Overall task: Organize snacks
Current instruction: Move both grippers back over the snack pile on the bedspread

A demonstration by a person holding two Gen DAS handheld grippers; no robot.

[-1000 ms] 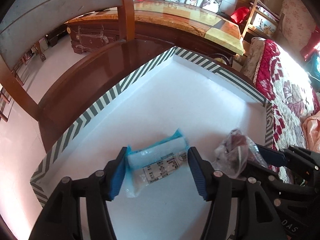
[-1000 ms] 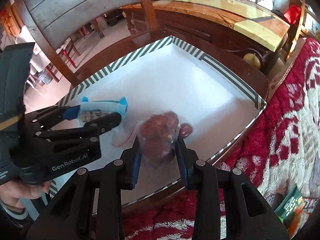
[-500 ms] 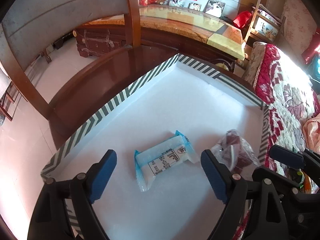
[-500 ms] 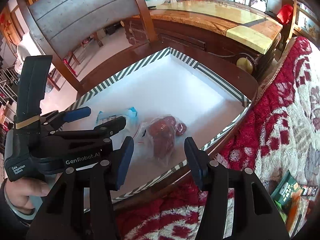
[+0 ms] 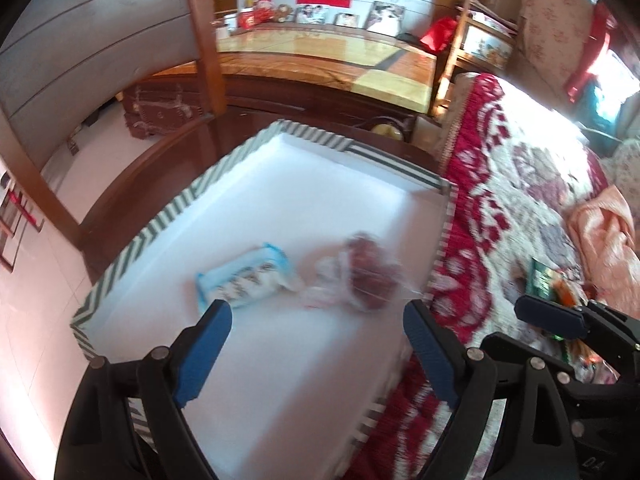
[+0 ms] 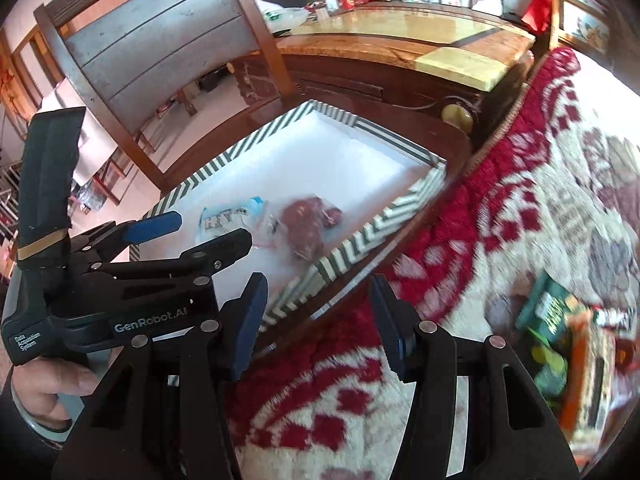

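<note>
Red-and-cream blanket [image 6: 520, 184] lay beside the striped-rim white tray [image 5: 160, 224], which sat on a dark wooden table [image 6: 400, 120]. Inside the tray, a blue-and-white snack packet [image 5: 244, 280] lay flat just beside a clear bag of red snacks [image 5: 364, 276], both blurred. Left gripper [image 5: 316, 344] hung above the tray, jaws wide and holding nothing. Right gripper [image 6: 316, 320] hovered over the blanket, also wide and empty, near more snack packets [image 6: 560, 332] at its right
</note>
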